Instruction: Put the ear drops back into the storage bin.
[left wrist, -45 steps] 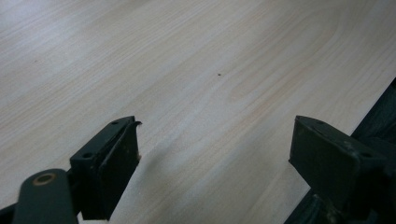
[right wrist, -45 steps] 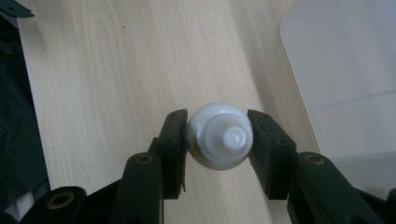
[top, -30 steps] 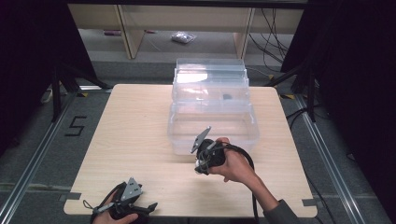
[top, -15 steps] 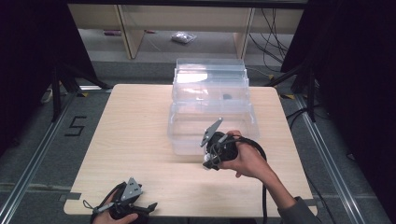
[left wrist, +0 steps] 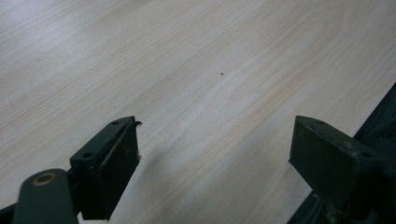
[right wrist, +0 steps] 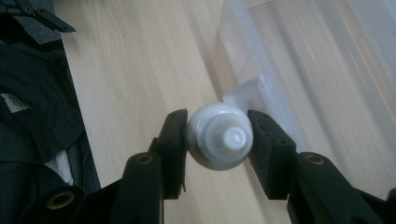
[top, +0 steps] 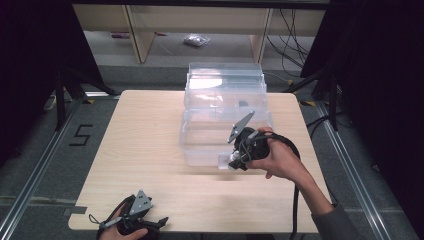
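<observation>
From the high view, your right claw sits just in front of the clear plastic bin, at the near wall of that bin, right of the worktop's middle. Something small and white shows at its tip, touching or just beside the bin's front wall; which of the two is hard to say from up here. The bin itself stands toward the far edge of the worktop, in stacked tiers, with a small dark item inside that is too small to name. Your left claw rests low at the near-left corner of the worktop, well apart from everything else.

In the left gripper view, the left claw is released: its jaws stand wide apart over bare wood, with nothing between them, and the worktop's edge shows at the right.

In the right gripper view, your right claw is clenched on a small white bottle, seen cap-end on, held between the two pads. The bin's translucent wall lies just beyond it on the right.

Watch the grip. The bottle is round and the pads meet it only at its sides, so it will likely roll or squirt out if you twist or squeeze unevenly. The bin looks light; nudging its wall with the bottle could shove it toward the far edge. If you mean to lift over that wall, clipping the rim could knock the bottle loose.
</observation>
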Tool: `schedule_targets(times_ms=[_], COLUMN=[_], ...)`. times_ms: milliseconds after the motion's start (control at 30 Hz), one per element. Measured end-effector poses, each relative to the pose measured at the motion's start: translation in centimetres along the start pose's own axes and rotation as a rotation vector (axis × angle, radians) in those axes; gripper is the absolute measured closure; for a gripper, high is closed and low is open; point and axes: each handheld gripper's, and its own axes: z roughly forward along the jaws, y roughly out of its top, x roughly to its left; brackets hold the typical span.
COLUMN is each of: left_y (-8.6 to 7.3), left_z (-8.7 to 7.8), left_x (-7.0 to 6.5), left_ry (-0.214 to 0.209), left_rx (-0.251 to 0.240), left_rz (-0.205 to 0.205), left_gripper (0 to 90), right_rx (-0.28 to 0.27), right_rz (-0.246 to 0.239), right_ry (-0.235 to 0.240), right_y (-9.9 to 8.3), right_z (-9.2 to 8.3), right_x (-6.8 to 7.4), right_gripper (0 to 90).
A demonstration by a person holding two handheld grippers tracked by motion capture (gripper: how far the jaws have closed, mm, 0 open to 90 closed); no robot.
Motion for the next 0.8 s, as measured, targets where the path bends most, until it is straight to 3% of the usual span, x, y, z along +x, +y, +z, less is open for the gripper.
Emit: schedule_targets(times_ms=[67,100,167,233,400,600,667,700,800], left_y=[0.0,0.1,0.1,0.0,0.0,0.0,0.0,0.1,0.1], left_z=[-0.1,-0.3,-0.3,0.0,0.0,0.0,-0.1,-0.3,-0.3], left_x=[0.1,0.3,0.3,0.0,0.0,0.0,0.1,0.3,0.3], left_ry=[-0.002,-0.006,-0.003,-0.006,-0.002,-0.003,-0.008,-0.008,-0.008], left_rx=[0.0,0.032,0.034,-0.002,0.0,0.0,0.006,0.035,0.033], left_rz=[0.012,0.047,0.051,-0.005,-0.002,0.004,0.018,0.049,0.047], left_gripper=[15.1,15.1,15.1,15.1,15.1,15.1,15.1,15.1,15.1], right_rx=[-0.003,-0.004,0.001,0.0,0.008,0.02,0.016,0.014,0.017], right_rz=[0.01,0.005,0.038,0.041,0.054,0.111,0.113,0.118,0.142], right_ry=[-0.002,-0.005,-0.016,-0.015,-0.029,-0.045,-0.041,-0.045,-0.047], right_y=[-0.1,-0.1,-0.3,-0.4,-0.7,-0.8,-0.8,-0.8,-0.9], right_z=[-0.4,-0.6,-1.2,-1.4,-1.8,-2.2,-2.2,-2.3,-2.5], right_x=[-0.4,-0.7,-1.2,-1.5,-2.8,-4.1,-4.5,-4.7,-5.2], right_gripper=[60.1,60.1,60.1,60.1,60.1,60.1,60.1,60.1,60.1])
